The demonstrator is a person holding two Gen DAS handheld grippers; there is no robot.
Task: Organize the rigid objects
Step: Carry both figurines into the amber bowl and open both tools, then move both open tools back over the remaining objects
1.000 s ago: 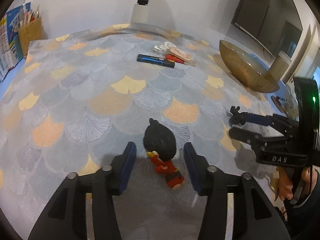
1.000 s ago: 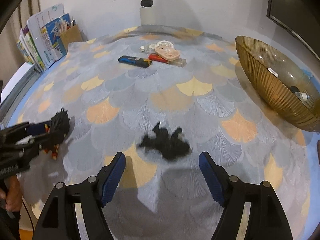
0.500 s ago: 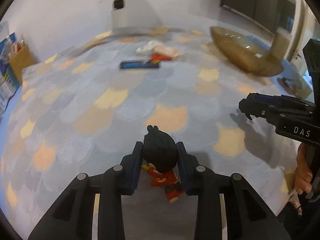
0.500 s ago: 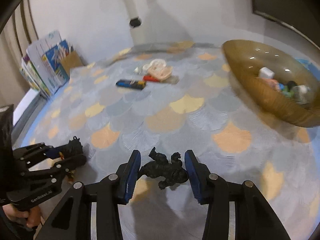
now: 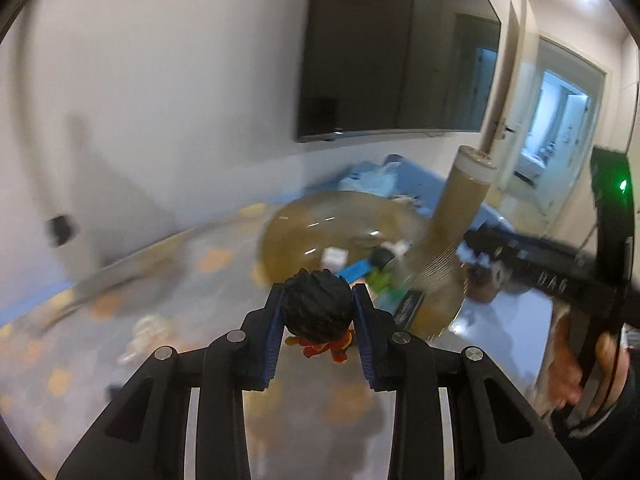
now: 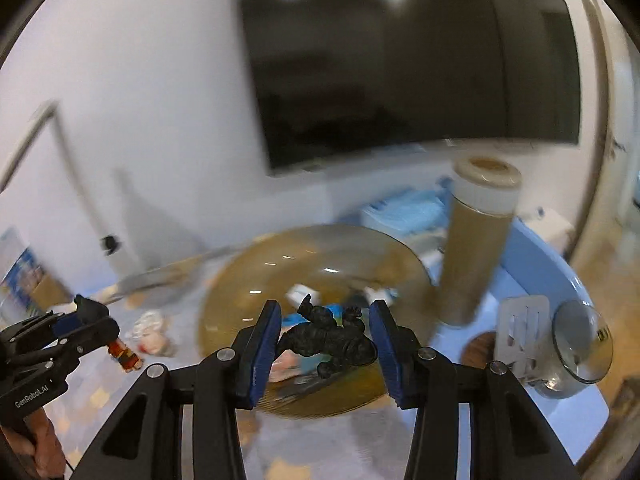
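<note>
My left gripper [image 5: 318, 312] is shut on a small figure with a black head and red body [image 5: 318, 310], held in the air in front of the amber glass bowl [image 5: 288, 232]. My right gripper [image 6: 325, 334] is shut on a black creature figurine [image 6: 326, 338], held over the near rim of the same bowl [image 6: 248, 276]. The bowl holds several small items, among them a white block [image 5: 334, 257] and a blue piece [image 5: 356, 270]. The left gripper and its figure also show at the left of the right wrist view [image 6: 86, 320].
A tall tan cylinder with a white cap [image 6: 476, 240] stands right of the bowl. A glass jar [image 6: 580, 344] and a white slotted piece [image 6: 520, 328] lie at the right. Small items [image 6: 150, 332] lie on the patterned tablecloth left of the bowl. A dark TV [image 6: 400, 60] hangs on the wall.
Both grippers lifted their figures off the tablecloth and swung right and up toward the bowl. The right gripper now grips the black figurine above the bowl's rim.
</note>
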